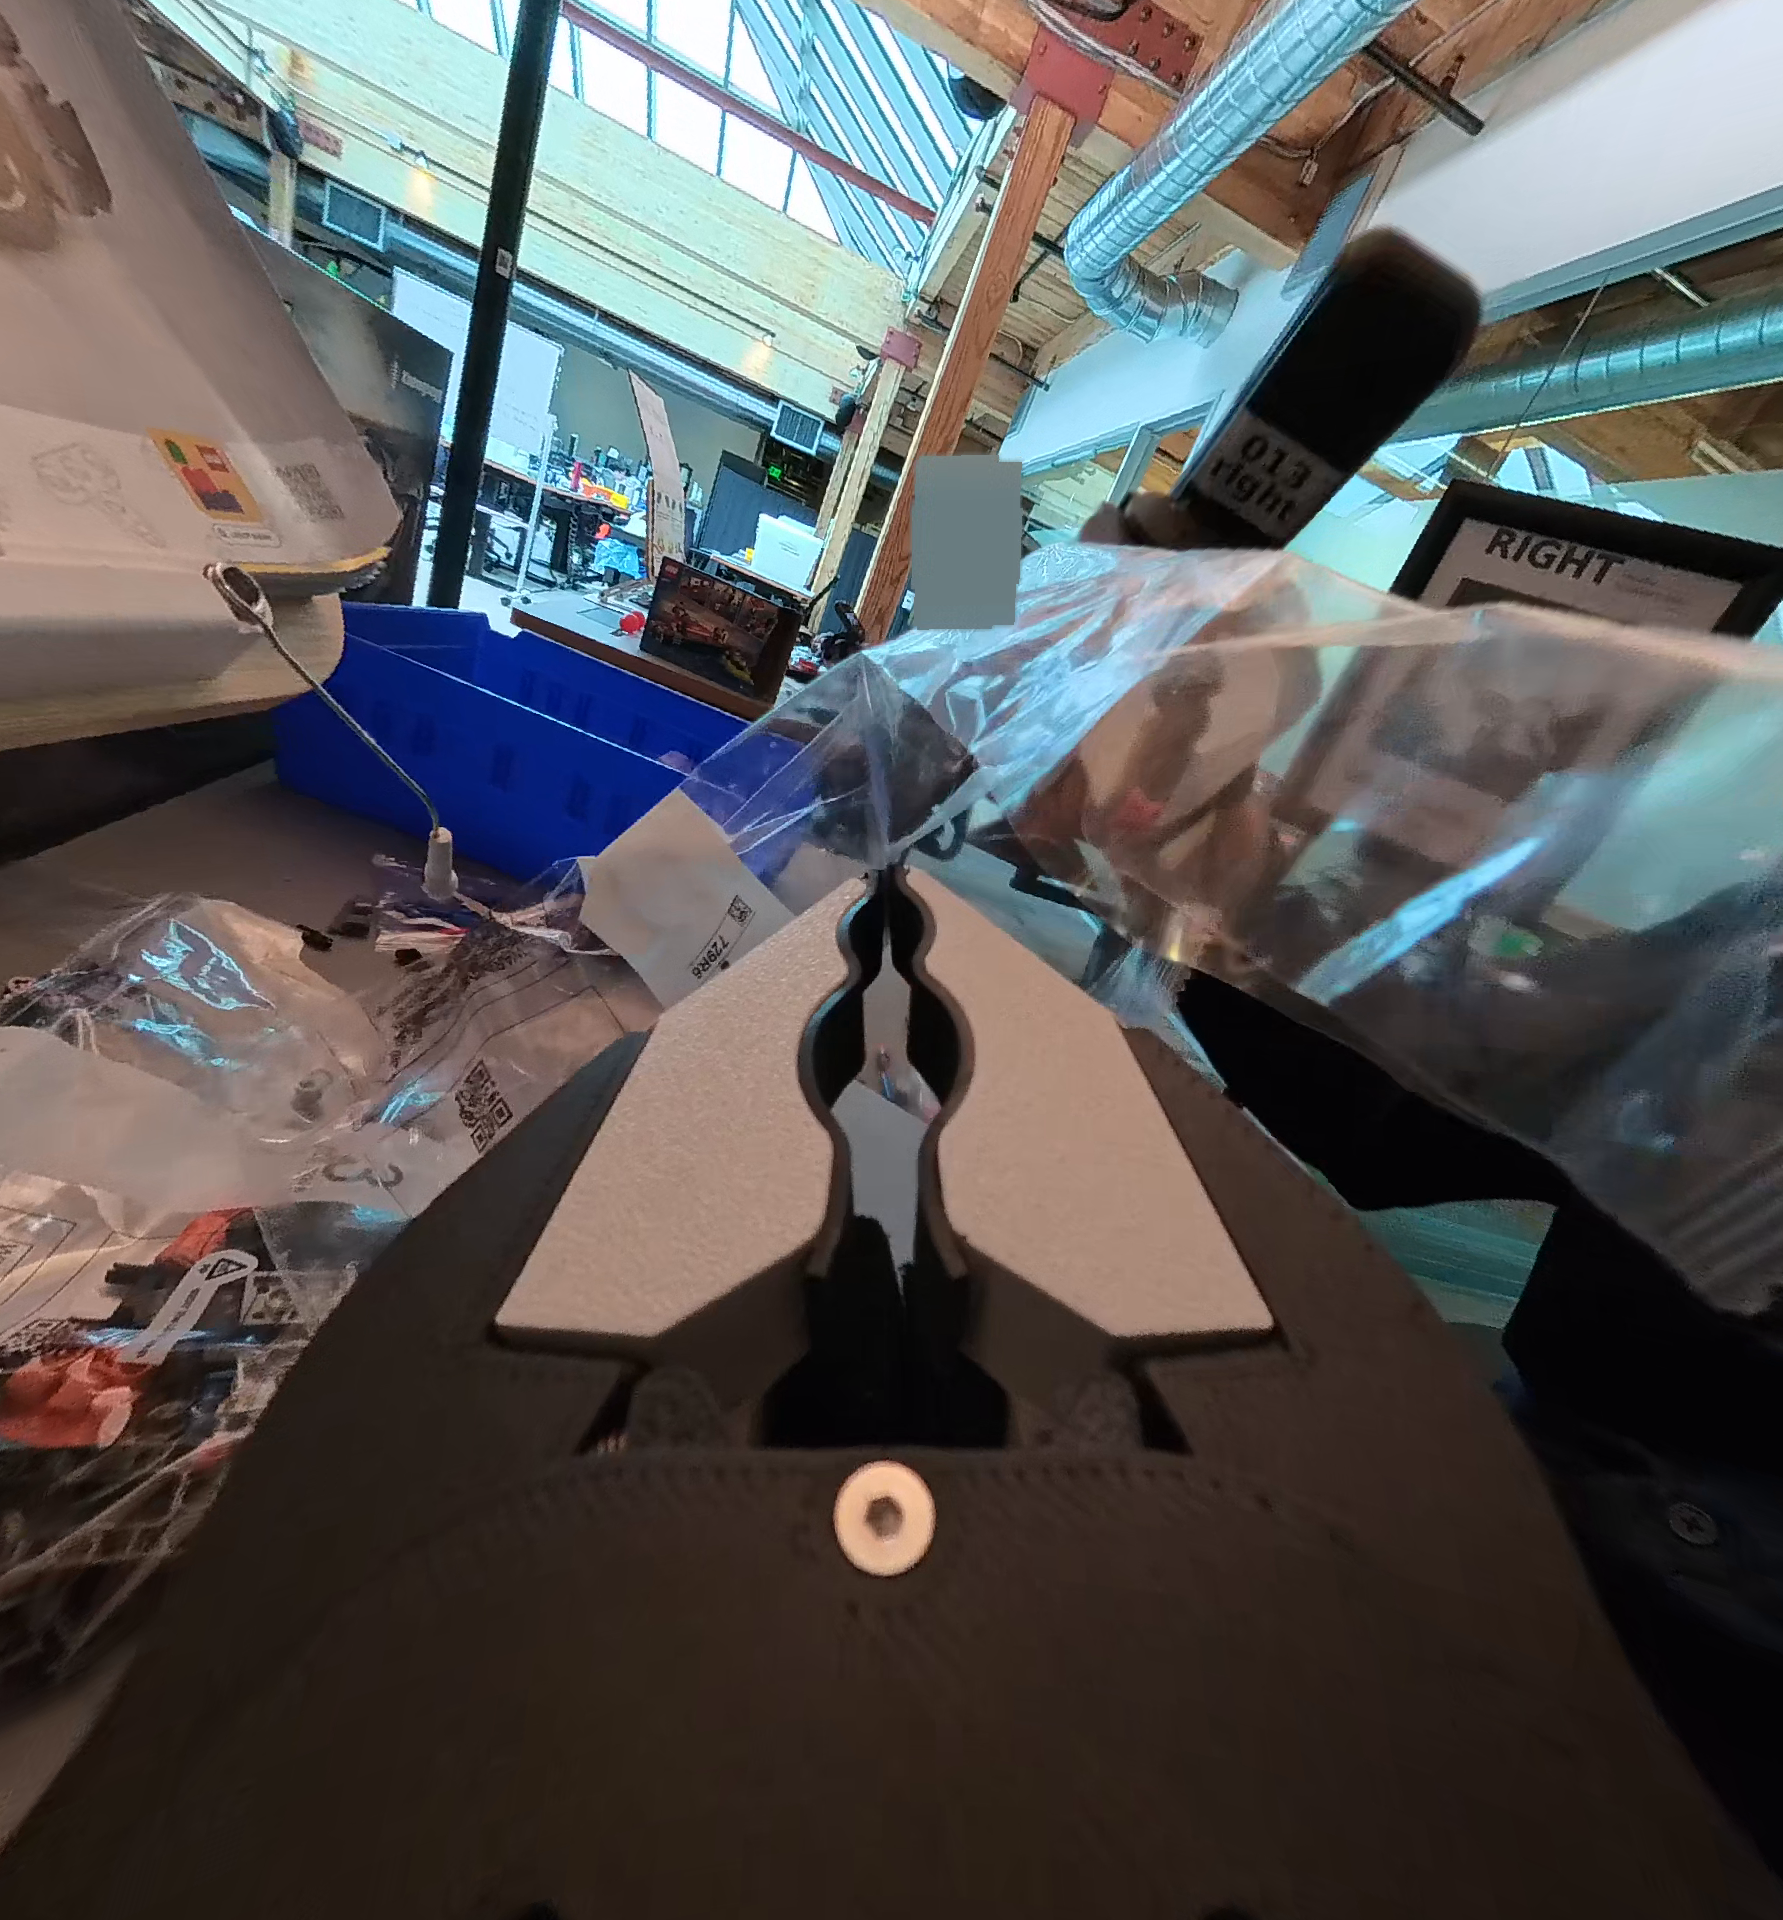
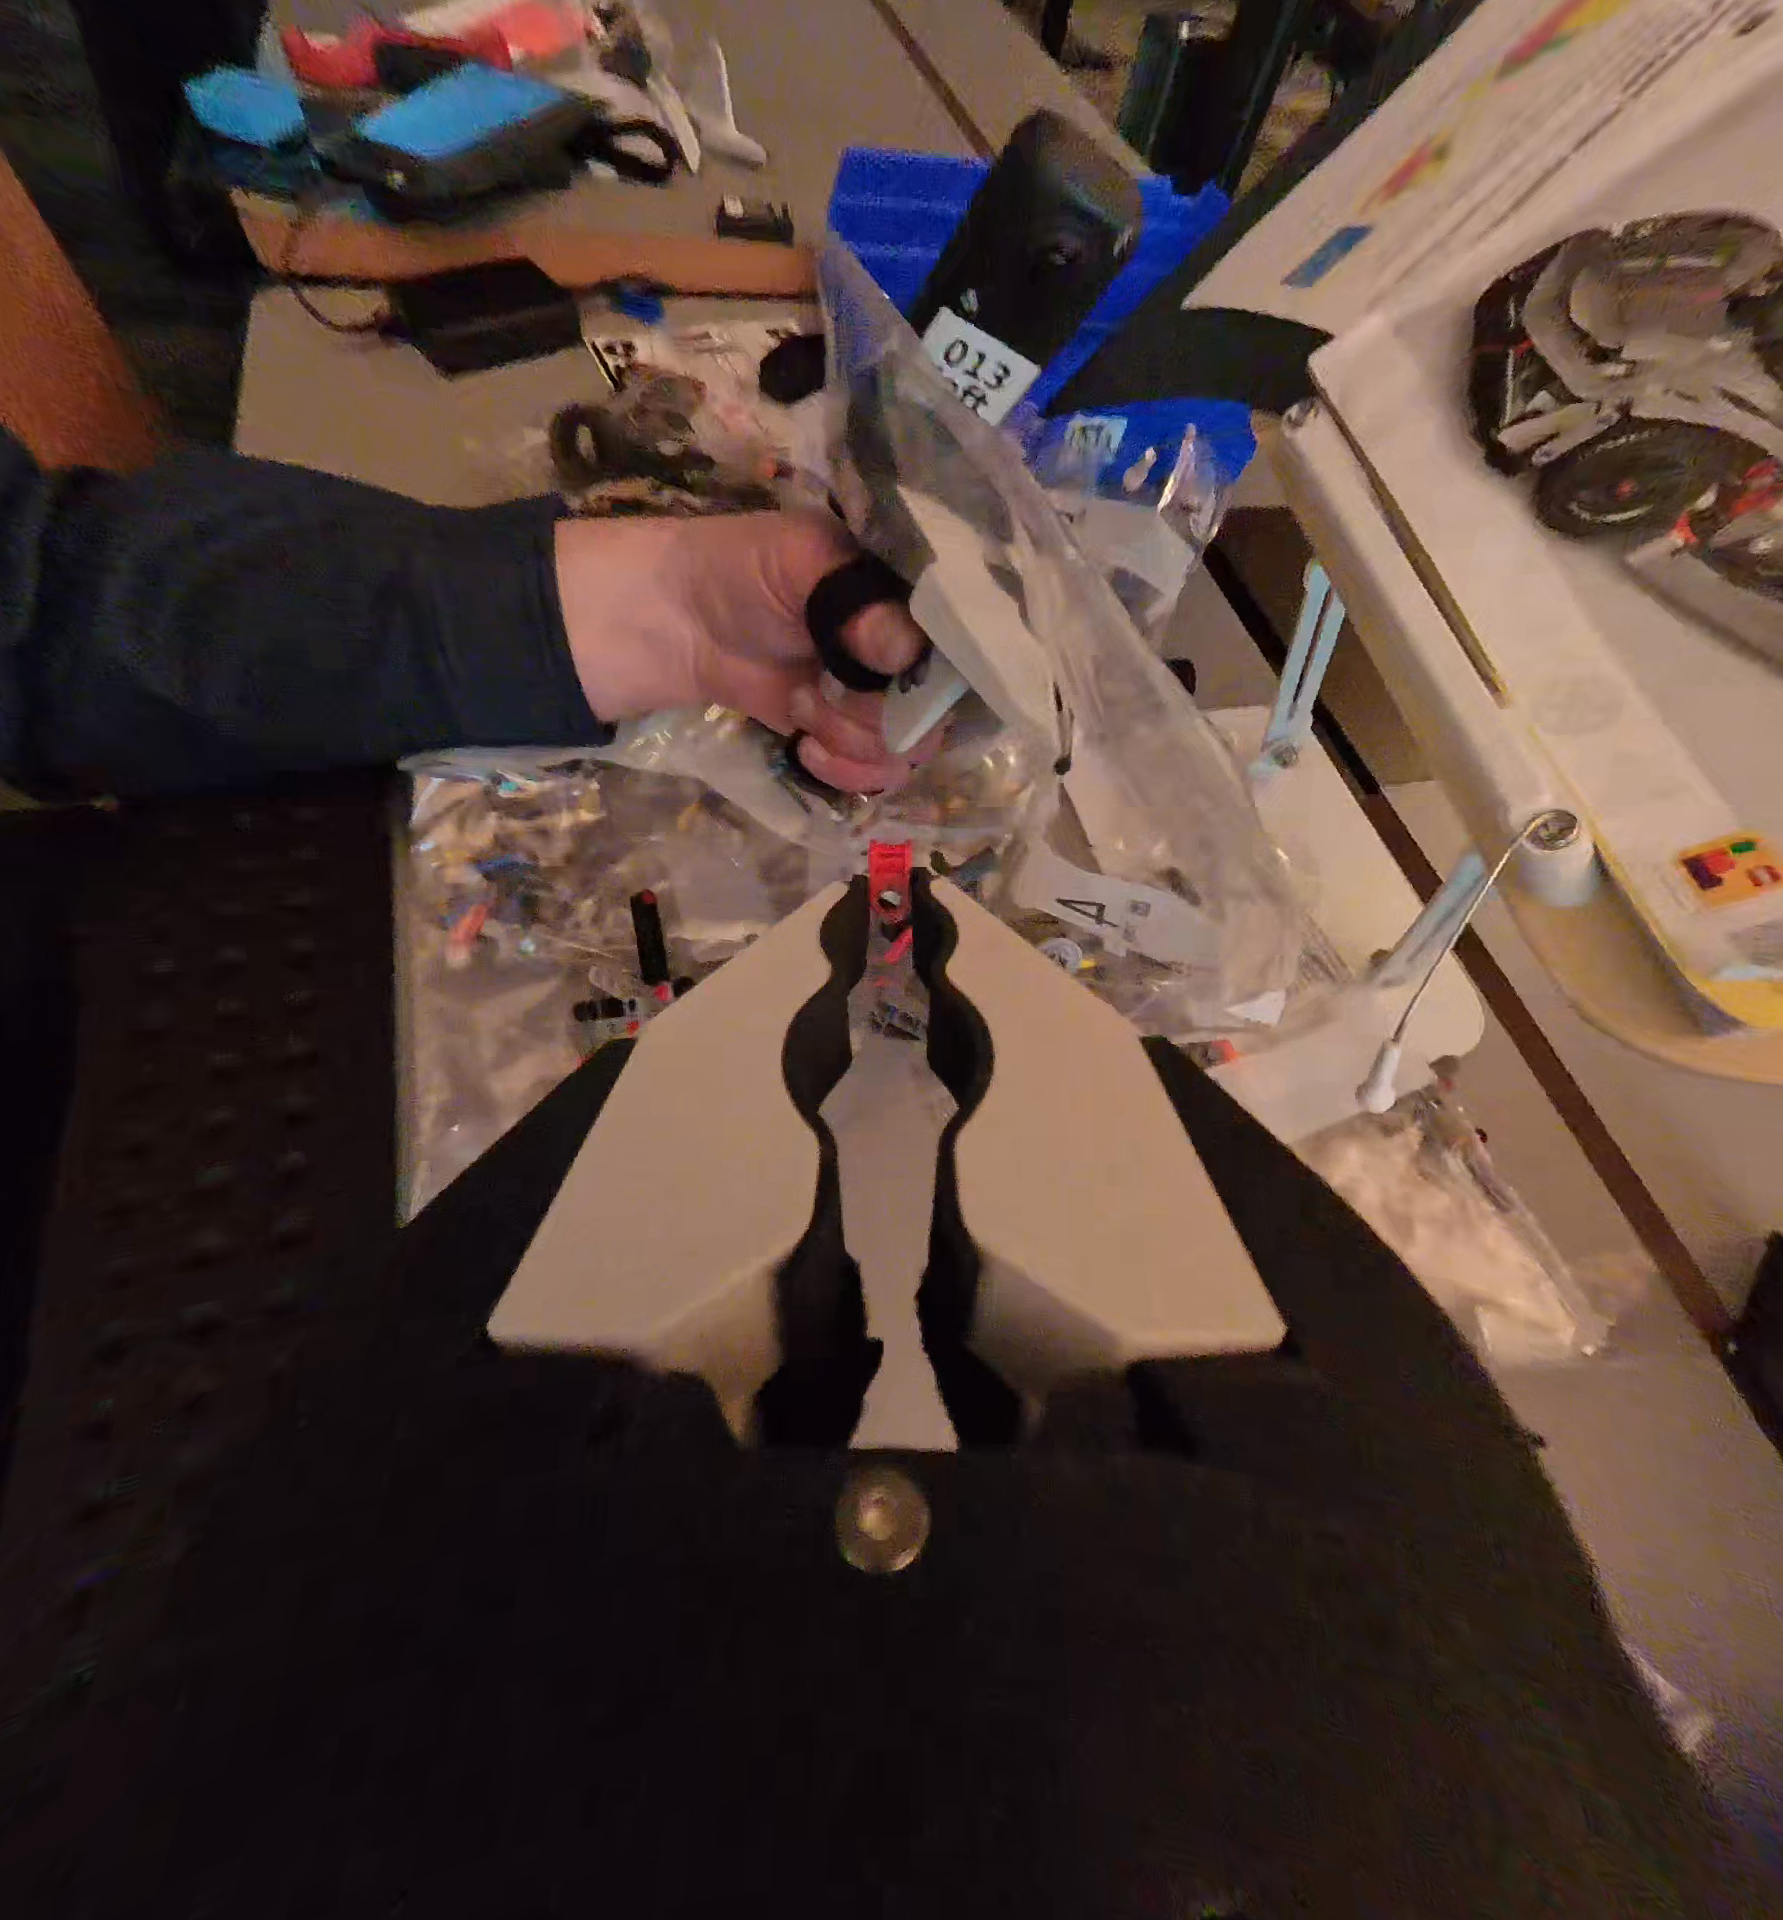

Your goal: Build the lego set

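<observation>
Open workshop behind: timber beams, silver ducts, skylights; grey tabletop [image 1: 191,862] in front.

Left wrist view: left tool [image 1: 887,868] is pinched to the tips on a corner of a clear bag [image 1: 1386,790], which is lifted off the tabletop and stretched across the right half of the frame. My read: held up so it can be opened or emptied. More part bags [image 1: 170,1174] lie bottom left, unopened as far as I can see. Blue bin [image 1: 513,727] sits behind them, probably for sorting. Manual [image 1: 118,343] is propped on a stand with a wire page holder, so the pages stay readable. Right tool's body shows upper right.

Right wrist view: right tool [image 2: 889,883] is almost closed on a small red piece [image 2: 889,883] held at the tips, just above the bag pile [image 2: 575,883]. Hand [image 2: 721,634] grips the left tool's handle, bag draped over it.

Writing: both tools carry white ID stickers, the bags have printed codes and number tags, and the manual has a small coloured-brick logo. Not transcribing any of it.
</observation>
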`<state>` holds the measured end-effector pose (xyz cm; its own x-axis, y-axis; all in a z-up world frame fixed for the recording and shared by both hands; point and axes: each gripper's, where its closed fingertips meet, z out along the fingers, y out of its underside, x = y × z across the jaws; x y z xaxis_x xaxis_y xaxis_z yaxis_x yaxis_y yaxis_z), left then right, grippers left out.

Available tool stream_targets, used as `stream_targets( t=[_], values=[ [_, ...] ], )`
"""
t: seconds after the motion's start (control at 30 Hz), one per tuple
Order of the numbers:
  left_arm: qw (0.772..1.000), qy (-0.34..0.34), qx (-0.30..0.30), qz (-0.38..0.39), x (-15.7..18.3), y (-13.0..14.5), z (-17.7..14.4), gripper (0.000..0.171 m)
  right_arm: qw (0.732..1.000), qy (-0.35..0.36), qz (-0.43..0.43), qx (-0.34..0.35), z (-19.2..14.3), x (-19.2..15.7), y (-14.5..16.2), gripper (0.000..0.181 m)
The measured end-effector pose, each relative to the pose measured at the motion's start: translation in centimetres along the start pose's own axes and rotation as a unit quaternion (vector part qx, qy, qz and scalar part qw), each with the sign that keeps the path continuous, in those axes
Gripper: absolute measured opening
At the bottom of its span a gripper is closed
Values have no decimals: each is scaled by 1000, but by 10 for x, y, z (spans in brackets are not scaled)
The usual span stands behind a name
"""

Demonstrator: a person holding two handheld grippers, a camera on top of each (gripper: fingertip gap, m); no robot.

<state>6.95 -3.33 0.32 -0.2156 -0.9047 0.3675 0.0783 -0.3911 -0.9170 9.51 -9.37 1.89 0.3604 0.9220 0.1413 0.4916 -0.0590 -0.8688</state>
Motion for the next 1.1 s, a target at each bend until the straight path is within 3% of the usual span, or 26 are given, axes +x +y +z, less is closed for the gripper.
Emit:
stream_targets(
  t=[0.1, 0.27, 0.33, 0.43, 0.57, 0.77, 0.9, 1.1],
  values=[
    [1000, -1, -2, 4, 2, 0, 0, 0, 994, 46, 1, -102, 24, 20, 25, 30],
    [1000, -3, 10, 4, 0, -7, -7, 0, 998, 56, 12, -18, -2, 14, 12, 23],
    [1000, -2, 12, 1, -1, -7, -7, 0, 998, 38, 45, -15, -20, 7, 27, 22],
    [1000, -1, 10, 0, -1, -5, -4, 0, 994, -26, 80, -70, -27, -15, 73, 26],
    [1000, 0, 4, 2, 1, -3, -2, 0, 984, -60, 66, -151, 1, -38, 119, 39],
    [1000, -2, 5, 3, 1, -3, -3, 0, 972, -113, 54, -198, 52, -58, 153, 47],
    [1000, -2, 4, 2, 0, -3, -3, 0, 962, -136, 26, -236, 67, -69, 175, 45],
    [1000, -2, 4, 0, -2, -3, -3, 0, 962, -149, 31, -227, 64, -73, 177, 25]
  ],
)
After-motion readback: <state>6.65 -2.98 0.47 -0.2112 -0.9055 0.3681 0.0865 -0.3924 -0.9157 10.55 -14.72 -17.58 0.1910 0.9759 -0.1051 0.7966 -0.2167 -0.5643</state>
